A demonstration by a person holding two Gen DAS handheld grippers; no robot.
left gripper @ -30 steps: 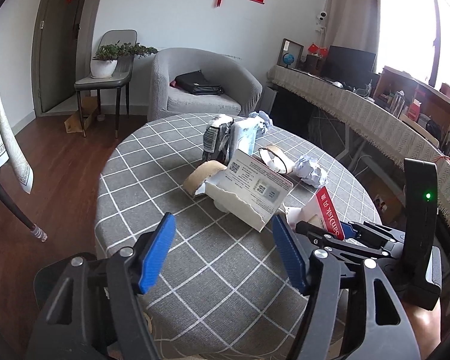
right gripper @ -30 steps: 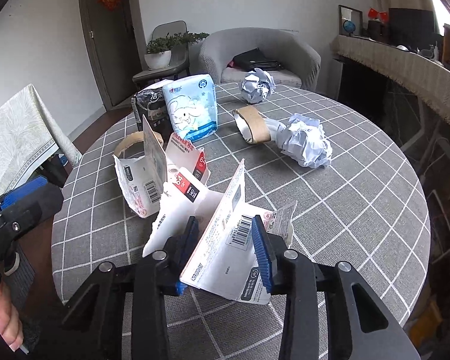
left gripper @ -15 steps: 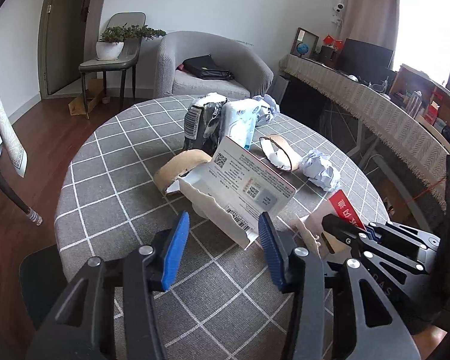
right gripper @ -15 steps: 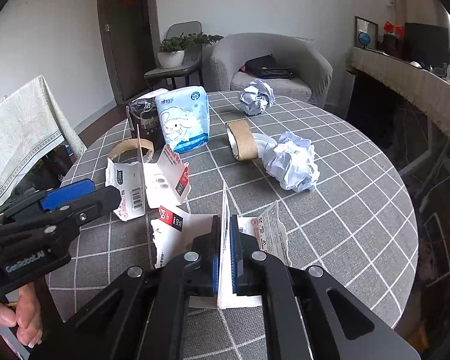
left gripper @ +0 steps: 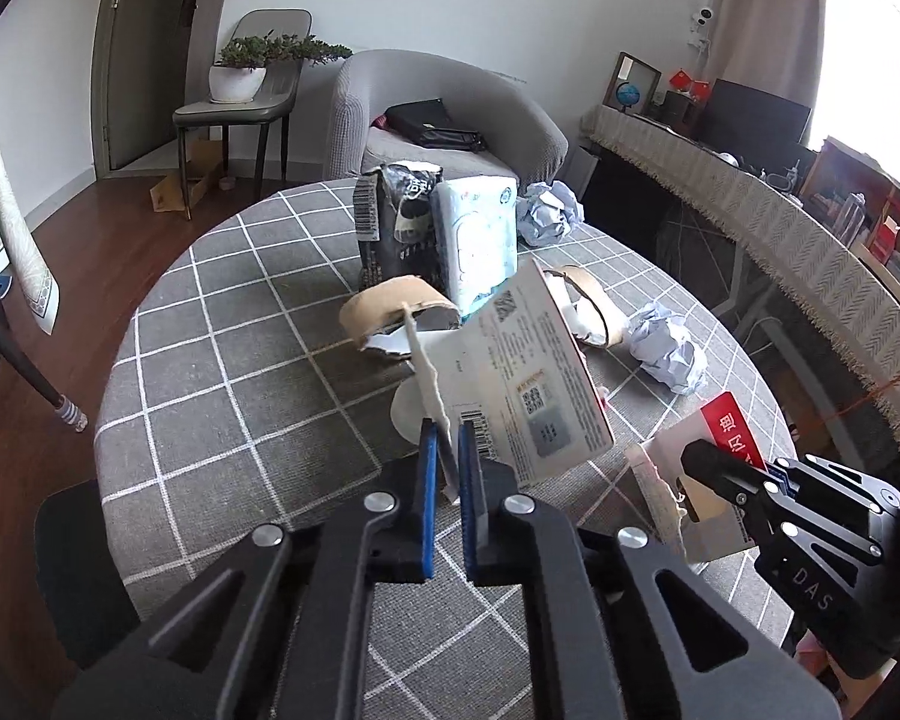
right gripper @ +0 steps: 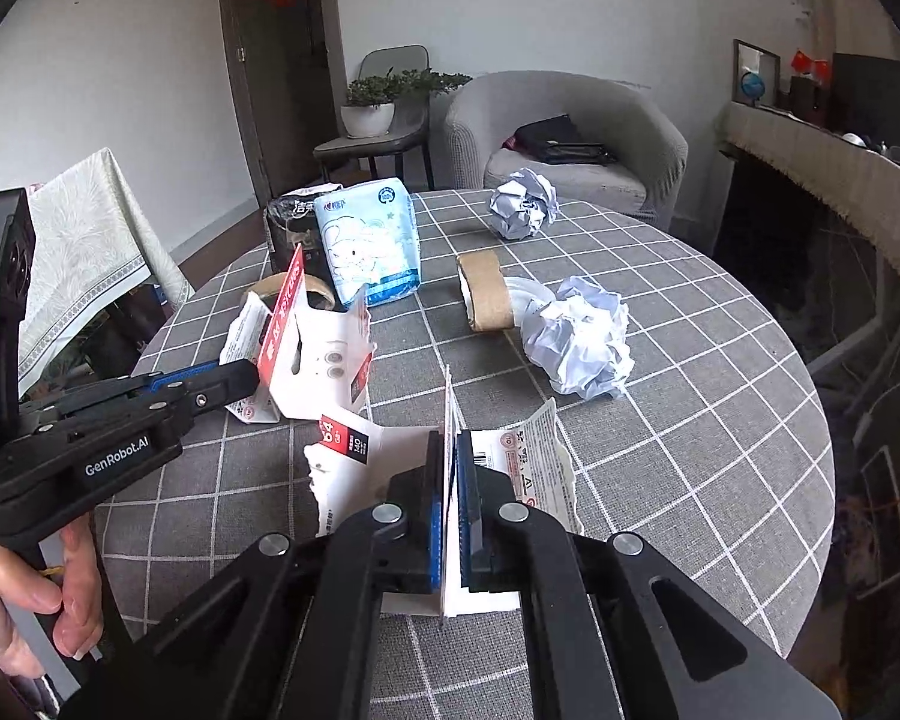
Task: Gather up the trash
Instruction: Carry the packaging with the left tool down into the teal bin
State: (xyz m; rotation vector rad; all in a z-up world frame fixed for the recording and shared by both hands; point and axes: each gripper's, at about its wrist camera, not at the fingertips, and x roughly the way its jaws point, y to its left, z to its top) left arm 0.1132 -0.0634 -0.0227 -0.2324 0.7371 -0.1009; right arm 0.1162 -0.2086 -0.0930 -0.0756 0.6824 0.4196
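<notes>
Cardboard is sitting pinched in both grippers at the near edge of the round table (right gripper: 720, 312). The left gripper (left gripper: 444, 456) has just been closing, and its blue pads are now pressing on the torn lower edge of an opened white carton (left gripper: 510, 384), which is standing up and leaning away to the right of the fingers, its long side running up and away from them. The right gripper (right gripper: 447, 468) is clamping a thin upright flap of a second torn package (right gripper: 384, 462), whose printed panels are spreading flat on the cloth to either side of the fingers. Each hand is thus holding the piece nearest to it, so the next move looks like a lift rather than a reach. Beyond them, two cardboard rings (right gripper: 486, 300) are lying on the cloth, one beside a crumpled paper ball (right gripper: 582, 348). Farther still, a blue tissue pack (right gripper: 369, 246) is standing against a black packet (left gripper: 393, 222), with another paper wad (right gripper: 522, 210) near the far rim, closer to the right hand.
</notes>
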